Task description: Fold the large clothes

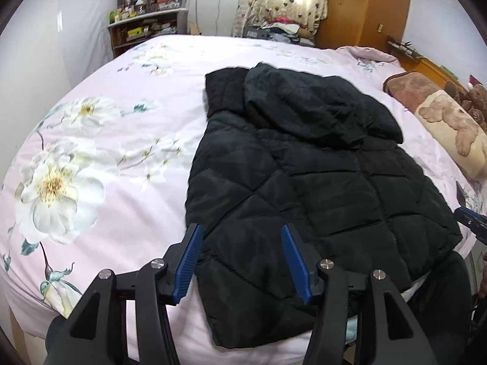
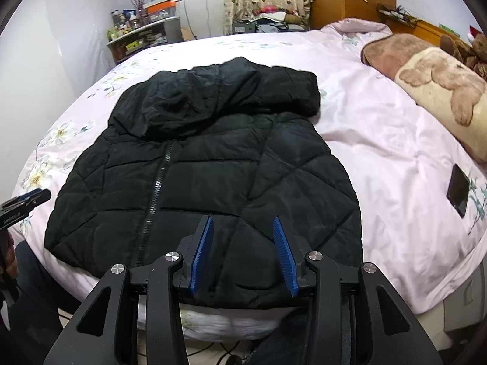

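Black puffer jacket (image 2: 207, 164) lies flat on the bed (image 2: 380, 140), zip up, hem toward you. Your left gripper (image 1: 240, 261) and right gripper (image 2: 242, 254) hover over the hem, jaws part open, holding nothing. Risk: thick slippery padding, so a shallow pinch grabs only the top layer and the fold skews.

Two hand-held grippers tilt downward. The left gripper (image 1: 240, 234), at the lower middle of its frame, has jaws apart with nothing pinched. The right gripper (image 2: 243, 226) matches, jaws apart, empty.
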`<state>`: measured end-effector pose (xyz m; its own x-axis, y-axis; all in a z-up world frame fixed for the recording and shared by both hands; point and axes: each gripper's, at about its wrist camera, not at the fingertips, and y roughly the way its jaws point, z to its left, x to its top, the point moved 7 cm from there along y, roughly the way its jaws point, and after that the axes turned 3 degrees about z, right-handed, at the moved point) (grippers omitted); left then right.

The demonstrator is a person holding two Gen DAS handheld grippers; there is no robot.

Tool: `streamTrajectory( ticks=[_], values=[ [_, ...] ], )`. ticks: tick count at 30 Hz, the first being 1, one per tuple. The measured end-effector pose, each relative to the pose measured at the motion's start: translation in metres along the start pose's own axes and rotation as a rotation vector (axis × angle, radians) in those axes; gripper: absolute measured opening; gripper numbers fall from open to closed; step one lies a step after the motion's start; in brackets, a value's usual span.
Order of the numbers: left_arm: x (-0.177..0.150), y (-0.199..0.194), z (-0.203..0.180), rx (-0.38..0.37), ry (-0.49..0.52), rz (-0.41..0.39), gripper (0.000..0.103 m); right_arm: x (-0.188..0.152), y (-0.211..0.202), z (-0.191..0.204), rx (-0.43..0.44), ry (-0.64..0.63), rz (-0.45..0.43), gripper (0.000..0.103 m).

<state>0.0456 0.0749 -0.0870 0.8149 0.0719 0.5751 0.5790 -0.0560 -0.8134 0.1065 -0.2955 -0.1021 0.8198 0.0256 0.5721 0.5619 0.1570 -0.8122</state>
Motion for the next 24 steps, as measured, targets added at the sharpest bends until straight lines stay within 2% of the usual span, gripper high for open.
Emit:
streamTrajectory(
  ticks=[10,14,20,24],
  values=[
    [-0.019,0.038,0.031,0.026,-0.07,0.098,0.059,-0.005,0.026,-0.054,-0.044,0.112,0.062,0.048],
    [-0.025,0.047,0.034,0.005,-0.092,0.123,0.062,-0.006,0.039,-0.081,-0.04,0.175,0.094,0.06],
    [-0.04,0.058,0.02,-0.074,-0.093,0.17,0.065,-0.009,0.056,-0.102,-0.016,0.246,0.153,0.061],
    [-0.047,0.064,0.014,-0.077,-0.077,0.181,0.069,-0.018,0.07,-0.113,0.036,0.319,0.227,0.063]
  ],
)
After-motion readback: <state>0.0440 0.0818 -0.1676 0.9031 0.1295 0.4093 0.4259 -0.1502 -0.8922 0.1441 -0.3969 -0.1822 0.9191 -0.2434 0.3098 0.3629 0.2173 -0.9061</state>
